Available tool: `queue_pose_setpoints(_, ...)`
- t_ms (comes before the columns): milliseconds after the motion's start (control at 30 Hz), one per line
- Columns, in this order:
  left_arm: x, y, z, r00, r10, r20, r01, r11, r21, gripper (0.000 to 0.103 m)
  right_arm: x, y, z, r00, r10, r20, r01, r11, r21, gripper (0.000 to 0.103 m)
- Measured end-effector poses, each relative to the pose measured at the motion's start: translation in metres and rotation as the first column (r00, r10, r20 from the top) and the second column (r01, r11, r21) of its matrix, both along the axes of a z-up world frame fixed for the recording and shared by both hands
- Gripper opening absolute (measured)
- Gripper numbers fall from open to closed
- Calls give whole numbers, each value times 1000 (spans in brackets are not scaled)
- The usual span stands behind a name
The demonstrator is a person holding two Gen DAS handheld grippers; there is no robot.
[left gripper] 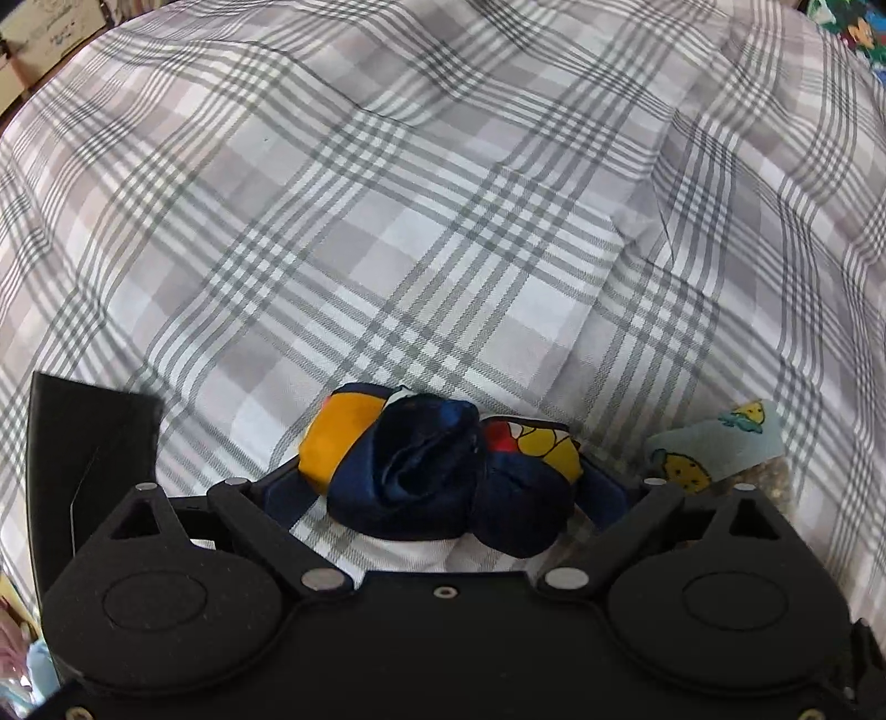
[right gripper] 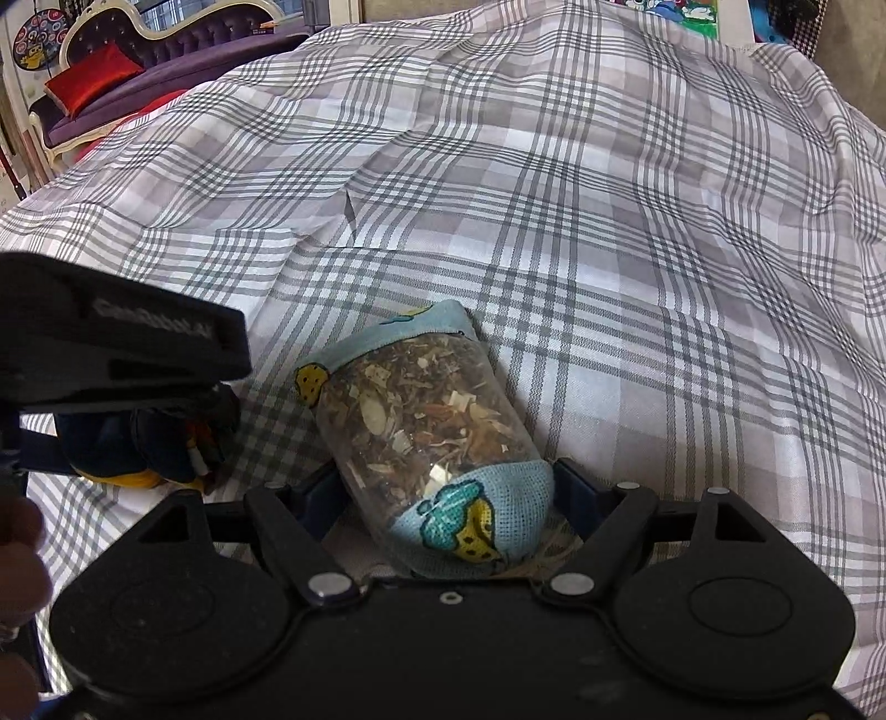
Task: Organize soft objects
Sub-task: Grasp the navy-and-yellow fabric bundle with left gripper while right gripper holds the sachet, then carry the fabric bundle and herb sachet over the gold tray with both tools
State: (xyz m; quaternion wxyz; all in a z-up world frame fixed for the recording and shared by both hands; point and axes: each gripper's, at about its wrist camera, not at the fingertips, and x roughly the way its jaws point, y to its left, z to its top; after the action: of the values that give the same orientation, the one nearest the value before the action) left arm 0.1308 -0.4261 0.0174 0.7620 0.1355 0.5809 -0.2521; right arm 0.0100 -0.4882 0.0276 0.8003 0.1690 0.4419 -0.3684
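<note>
A rolled navy sock bundle (left gripper: 437, 471) with orange, yellow and red cartoon patches sits between the jaws of my left gripper (left gripper: 443, 487), which is shut on it, low over the plaid sheet (left gripper: 387, 221). My right gripper (right gripper: 443, 498) is shut on a light blue sock (right gripper: 476, 515) with yellow and teal prints. That sock is stretched around a clear pouch of dried herbs (right gripper: 421, 410). The blue sock also shows at the right edge of the left wrist view (left gripper: 714, 448). The left gripper body (right gripper: 111, 343) and the navy bundle (right gripper: 144, 443) show at the left of the right wrist view.
The grey and white plaid sheet (right gripper: 609, 221) covers the whole bed, with folds and creases. A purple sofa with a red cushion (right gripper: 94, 72) stands beyond the far left. Colourful printed fabric (left gripper: 853, 27) lies at the far right corner.
</note>
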Motion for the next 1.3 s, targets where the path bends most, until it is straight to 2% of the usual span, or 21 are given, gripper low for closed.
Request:
queue_pose_setpoints(133,1,-2,-6,1000,-22,1,22,1000,1,91,1,1,0,1000,2,-4,-2,1000,-6,80)
queue_pose_setpoints(267,2,1,-6,1000,-27,4,27,999,-22,83,1,1,0,1000,0,-3,0,1000,-6,79)
queue_pose_setpoints(500,0,2,-8,999,-36,10,36,999,-10,83,1,2,-1,1000,2,-12,-2,1000,-11,79)
queue_pose_setpoints(600,1,1,-7,1000,-30,-2,30,1000,-6,83,1,4,0,1000,14,-16,-15,1000,-27,70)
queue_pose_setpoints(667,2,2,-6,999,-32,-10,32,999,-6,80,0,6,2,1000,28,-11,-28,999,-40,49)
queue_pose_setpoints(767,1,6,-3,999,-39,-20,39,999,-7,76,-3,7,5,999,38,0,-38,998,-48,42)
queue_pose_setpoints(967,-3,16,7,998,-37,-48,36,999,-35,74,-20,-11,17,994,-64,88,67,997,-29,41)
queue_pose_setpoints(1100,-9,23,19,999,-28,-41,25,998,-56,74,-27,-26,16,984,-135,114,133,991,21,41)
queue_pose_setpoints(1300,-28,43,43,998,-33,-45,28,994,-104,74,-30,-36,14,980,-151,133,146,988,50,41)
